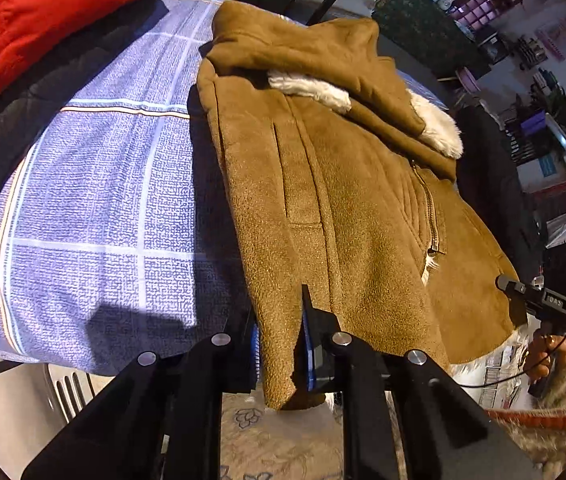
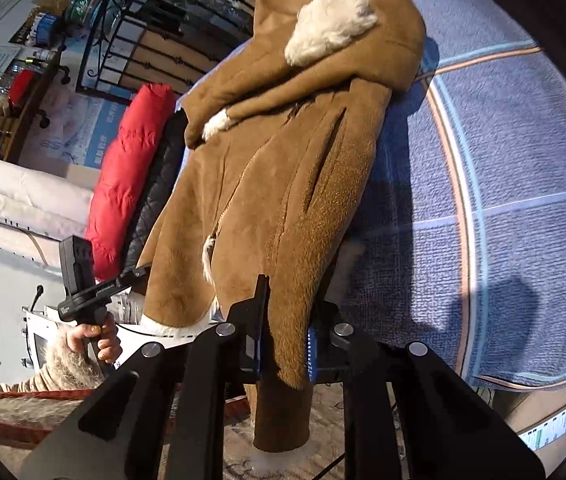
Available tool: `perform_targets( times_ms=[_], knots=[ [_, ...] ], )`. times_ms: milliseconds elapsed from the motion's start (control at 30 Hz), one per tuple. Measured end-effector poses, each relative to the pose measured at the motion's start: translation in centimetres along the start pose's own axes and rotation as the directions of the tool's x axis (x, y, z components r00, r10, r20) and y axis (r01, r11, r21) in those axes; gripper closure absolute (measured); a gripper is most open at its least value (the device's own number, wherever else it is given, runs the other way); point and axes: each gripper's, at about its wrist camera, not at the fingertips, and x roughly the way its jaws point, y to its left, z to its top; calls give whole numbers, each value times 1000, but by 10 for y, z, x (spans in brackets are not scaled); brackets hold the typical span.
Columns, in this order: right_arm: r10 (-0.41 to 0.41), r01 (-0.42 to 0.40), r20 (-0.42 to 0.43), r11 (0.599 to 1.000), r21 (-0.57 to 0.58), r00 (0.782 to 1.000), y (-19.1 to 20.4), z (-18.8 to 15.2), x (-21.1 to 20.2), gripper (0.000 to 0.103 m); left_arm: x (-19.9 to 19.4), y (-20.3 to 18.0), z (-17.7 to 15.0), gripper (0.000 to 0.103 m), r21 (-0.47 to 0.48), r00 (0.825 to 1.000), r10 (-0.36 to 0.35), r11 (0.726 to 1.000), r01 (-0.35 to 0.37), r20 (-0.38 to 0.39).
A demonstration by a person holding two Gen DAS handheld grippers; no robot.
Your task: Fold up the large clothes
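Red jacket, upper left, parked clear of work area. Brown coat centre on bed, sleeves crossed, hem overhanging edge. Left hand-held gripper and right hand-held gripper each pinch hem corner, likely for fold toward hood.

One brown coat, one red jacket, one dark quilted jacket, one checked blanket.

Left gripper angled steeply downward, jaws pinched on the coat hem, right gripper tilted down, clamped likewise, right hand at four o'clock, left hand at eight o'clock
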Motion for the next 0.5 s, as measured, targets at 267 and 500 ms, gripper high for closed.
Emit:
perform_targets(
  times_ms=[267, 500],
  knots=[
    [12, -4, -69, 992, 124, 998, -24, -39, -12, 88, 20, 16, -49, 88, -79, 995, 21, 996, -29, -102],
    [44, -31, -54, 975, 218, 998, -33, -39, -25, 89, 13, 23, -20, 88, -105, 995, 20, 994, -31, -101]
  ],
)
